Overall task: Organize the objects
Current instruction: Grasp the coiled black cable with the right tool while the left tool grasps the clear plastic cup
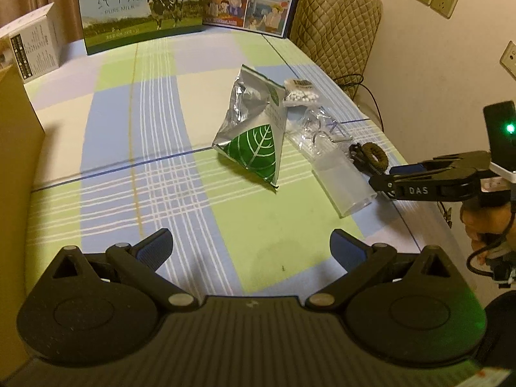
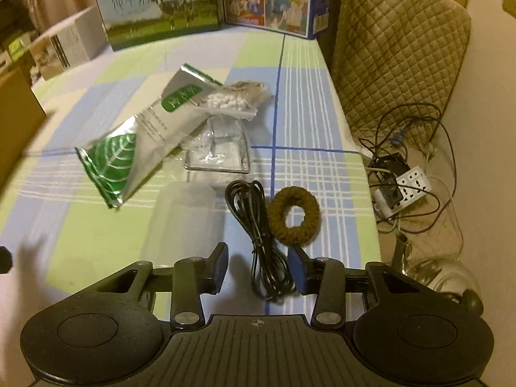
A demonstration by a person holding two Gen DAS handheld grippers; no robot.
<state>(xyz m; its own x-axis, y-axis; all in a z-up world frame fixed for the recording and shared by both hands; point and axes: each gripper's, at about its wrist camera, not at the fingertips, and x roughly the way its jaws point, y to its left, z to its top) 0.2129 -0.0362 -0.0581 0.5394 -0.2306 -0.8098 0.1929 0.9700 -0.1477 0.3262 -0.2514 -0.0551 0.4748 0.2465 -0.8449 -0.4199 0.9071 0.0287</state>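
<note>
From the left wrist view, the left gripper [image 1: 251, 247] hovers level above the checked tablecloth [image 1: 129, 148], fingers spread wide and empty, with the silver leaf-print pouch [image 1: 254, 129] ahead of it; the right gripper [image 1: 383, 182] reaches in from beyond the pouch, low beside the frosted plastic cup [image 1: 346, 182]. From the right wrist view, the right gripper [image 2: 258, 269] sits low with its fingers apart, straddling the coiled black cable [image 2: 258, 232], the brown hair tie [image 2: 293, 216] just beyond its right finger and the pouch [image 2: 138, 148] farther off past the cup [image 2: 185, 219].
</note>
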